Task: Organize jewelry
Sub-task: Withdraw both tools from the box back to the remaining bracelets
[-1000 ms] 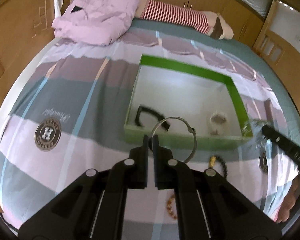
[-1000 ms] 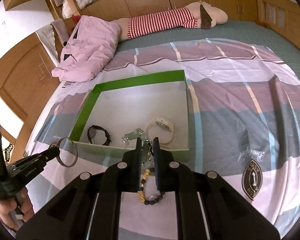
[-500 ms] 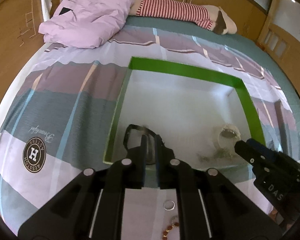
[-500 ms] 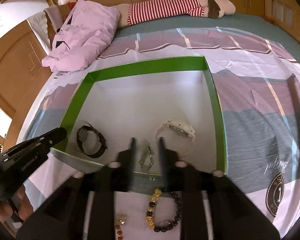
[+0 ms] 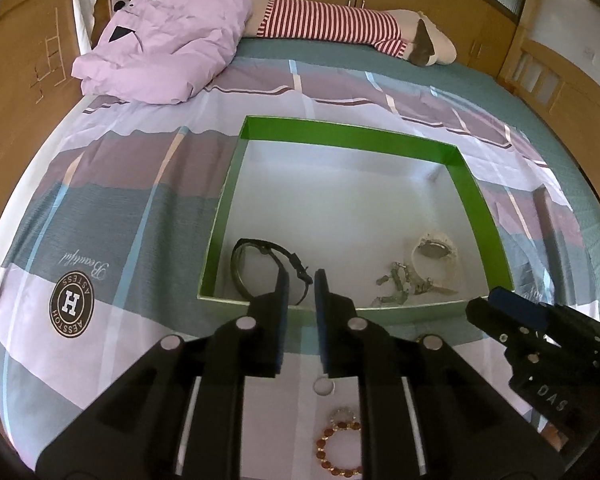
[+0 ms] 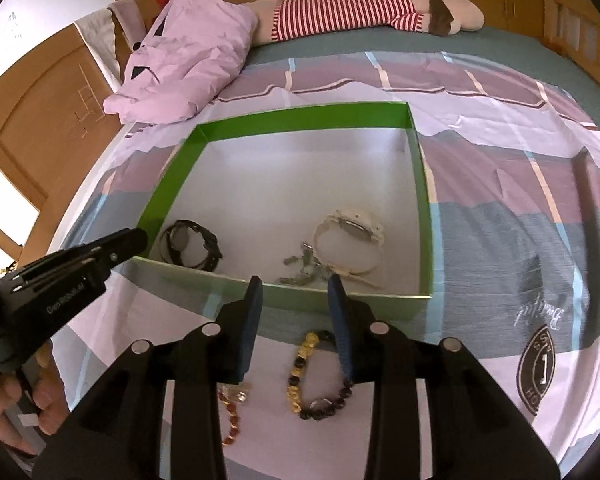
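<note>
A shallow square box (image 5: 352,136) with glossy green walls and a smooth white floor sits on a soft bedspread (image 5: 108,208) printed in mauve, grey-blue and lilac bands. Inside, along the near wall, lie a black watch (image 5: 260,264) with its strap curled into a loop, a tangle of dull silver chain (image 5: 404,284) and a chunky white watch (image 5: 436,252), the chain touching the white strap. The left gripper (image 5: 299,280) hovers over the near wall with its flat, blue-padded fingers a narrow gap apart and holding nothing. The right gripper (image 6: 295,288) hangs just short of the same wall, its fingers spread wide and empty. On the fabric beneath them, outside the box, rest a bracelet of dark round beads and knobbly gold ones (image 6: 316,376), a circle of small amber beads (image 5: 340,448) and a plain thin ring (image 5: 325,387). A crumpled lilac quilt (image 5: 160,40) lies at the far end.
</note>
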The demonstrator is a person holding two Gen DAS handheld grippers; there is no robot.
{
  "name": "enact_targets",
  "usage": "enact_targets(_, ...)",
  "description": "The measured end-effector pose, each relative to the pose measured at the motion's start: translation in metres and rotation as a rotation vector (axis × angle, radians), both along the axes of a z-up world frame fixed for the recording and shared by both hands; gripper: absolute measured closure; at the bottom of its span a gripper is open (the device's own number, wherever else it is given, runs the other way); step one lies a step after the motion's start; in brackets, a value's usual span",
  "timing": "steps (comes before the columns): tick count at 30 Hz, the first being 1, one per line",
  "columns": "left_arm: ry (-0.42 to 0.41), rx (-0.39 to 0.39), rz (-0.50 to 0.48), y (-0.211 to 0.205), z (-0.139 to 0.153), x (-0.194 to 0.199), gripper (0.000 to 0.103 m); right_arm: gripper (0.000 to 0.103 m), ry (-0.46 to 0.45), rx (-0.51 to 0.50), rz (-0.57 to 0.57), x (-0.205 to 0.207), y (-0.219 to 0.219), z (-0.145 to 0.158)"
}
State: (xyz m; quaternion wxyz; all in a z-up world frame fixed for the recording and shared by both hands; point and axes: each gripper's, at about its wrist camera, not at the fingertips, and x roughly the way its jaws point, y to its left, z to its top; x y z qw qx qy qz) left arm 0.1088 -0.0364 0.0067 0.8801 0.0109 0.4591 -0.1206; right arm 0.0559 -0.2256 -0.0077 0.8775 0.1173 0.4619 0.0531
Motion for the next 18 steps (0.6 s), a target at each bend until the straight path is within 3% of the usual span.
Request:
enact_targets(3, 0.01, 0.004, -0.003, -0.001, -0.002, 0.0, 0.089, 0.069, 0.009, 0.018, -0.001, -0.002, -0.005, 0.0)
enact_targets(6, 0.022, 0.0, -0.013, 0.002, -0.003, -0.008, 0.081, 0.069, 0.021, 0.042, 0.013, -0.005, -0.008, 0.001)
enact_targets(9, 0.077, 0.013, -0.026, 0.009, -0.011, -0.02, 0.078, 0.069, 0.056, 0.082, 0.063, -0.007, -0.008, -0.002)
enact_targets(13, 0.159, 0.08, -0.044, 0.013, -0.032, -0.031, 0.079, 0.069, 0.144, -0.01, 0.084, -0.009, 0.001, -0.019)
enact_targets(18, 0.248, 0.152, -0.136, 0.007, -0.061, -0.055, 0.074, 0.069, 0.292, -0.092, 0.06, -0.01, 0.001, -0.052)
